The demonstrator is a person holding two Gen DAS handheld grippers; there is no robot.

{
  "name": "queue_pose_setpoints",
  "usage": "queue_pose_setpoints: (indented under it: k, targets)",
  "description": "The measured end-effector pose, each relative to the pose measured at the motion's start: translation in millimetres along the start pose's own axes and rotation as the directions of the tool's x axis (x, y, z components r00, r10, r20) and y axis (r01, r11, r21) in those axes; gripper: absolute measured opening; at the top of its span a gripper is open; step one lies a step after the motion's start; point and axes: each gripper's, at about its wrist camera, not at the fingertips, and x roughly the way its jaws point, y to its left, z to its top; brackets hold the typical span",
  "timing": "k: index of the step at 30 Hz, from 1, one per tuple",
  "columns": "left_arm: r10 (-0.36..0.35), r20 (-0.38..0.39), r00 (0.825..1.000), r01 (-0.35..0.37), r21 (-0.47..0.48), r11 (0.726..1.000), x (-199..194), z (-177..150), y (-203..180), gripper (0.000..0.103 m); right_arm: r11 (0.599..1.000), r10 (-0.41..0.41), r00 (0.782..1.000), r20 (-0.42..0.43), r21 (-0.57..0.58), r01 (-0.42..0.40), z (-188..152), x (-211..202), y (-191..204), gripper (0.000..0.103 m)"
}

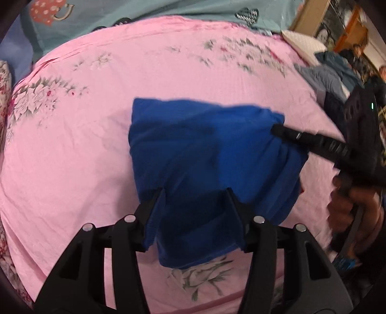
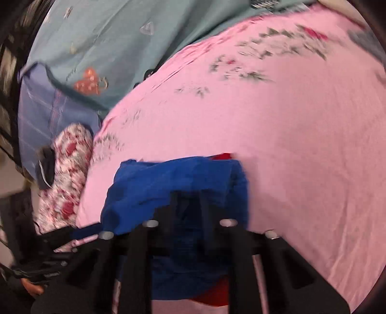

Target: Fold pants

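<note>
The blue pants [image 1: 200, 154] lie folded into a thick bundle on the pink floral bedsheet [image 1: 84, 145]. My left gripper [image 1: 196, 190] stands wide open, its two fingers on either side of the bundle's near edge, cloth between them. My right gripper [image 1: 277, 129] comes in from the right, its tip on the bundle's right edge. In the right wrist view the pants [image 2: 168, 183] show red trim, and my right gripper [image 2: 189, 195] has its fingers close together with blue cloth pinched between them.
A teal patterned blanket [image 1: 156, 9] lies along the bed's far side. A floral pillow [image 2: 70, 178] sits at the bed's left edge. Dark clothes [image 1: 335, 79] are piled at the far right. Bare pink sheet surrounds the bundle.
</note>
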Motion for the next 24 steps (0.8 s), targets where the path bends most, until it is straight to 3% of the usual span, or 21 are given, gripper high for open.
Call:
queue_pose_setpoints:
  k: [3,6,7,8,10,12,15,18,19,22,24]
  targets:
    - [-0.031,-0.022,0.999,0.031,-0.020,0.999,13.5,-11.2,7.7,0.054,0.992,-0.107,0.994,-0.003,-0.073,0.107,-1.8,-1.5,10.2,0.000]
    - [-0.028,-0.021,0.999,0.028,0.013,1.000,0.0,-7.5,6.9,0.053,0.986,-0.151,0.988,-0.019,-0.075,0.149,1.3,-8.6,20.8,0.000]
    - [-0.036,-0.007,0.999,0.036,0.008,0.999,-9.2,-5.7,8.5,0.052,0.979,-0.186,0.983,-0.011,-0.083,0.184,3.4,-15.7,29.6,0.008]
    - [-0.051,0.017,0.999,0.051,-0.001,0.999,-20.8,-3.1,10.8,0.052,0.975,-0.200,0.980,0.018,-0.099,0.200,5.0,-26.9,41.8,0.009]
    - [-0.067,0.079,0.995,0.068,-0.017,0.998,-42.2,0.1,15.0,0.056,0.975,-0.138,0.988,0.076,-0.167,0.149,5.6,-47.7,70.4,0.009]
    - [-0.087,0.110,0.990,0.091,-0.034,0.995,-49.9,3.0,16.8,0.056,0.963,-0.099,0.992,0.076,-0.245,0.115,3.6,-52.5,93.7,0.010]
    - [-0.130,0.074,0.989,0.132,-0.022,0.991,-32.0,2.7,9.7,0.059,0.955,-0.071,0.997,-0.025,-0.291,0.061,-6.1,-33.3,104.6,0.010]
    - [-0.144,-0.023,0.989,0.143,-0.017,0.990,2.2,-11.2,6.0,0.059,0.933,-0.222,0.963,-0.154,-0.320,0.164,-29.9,-1.1,73.0,0.009]
    - [-0.148,-0.029,0.989,0.148,-0.015,0.989,8.6,-17.1,6.2,0.059,0.939,-0.218,0.955,-0.200,-0.310,0.149,-40.2,4.5,54.6,0.001]
    - [-0.134,-0.018,0.991,0.134,0.024,0.991,2.6,-23.5,0.6,0.059,0.954,-0.198,0.953,-0.230,-0.269,0.134,-39.4,-6.1,48.3,0.000]
    - [-0.150,0.012,0.989,0.150,0.008,0.989,-14.4,-23.4,5.1,0.059,0.936,-0.222,0.954,-0.201,-0.318,0.151,-25.9,-18.0,77.2,0.011]
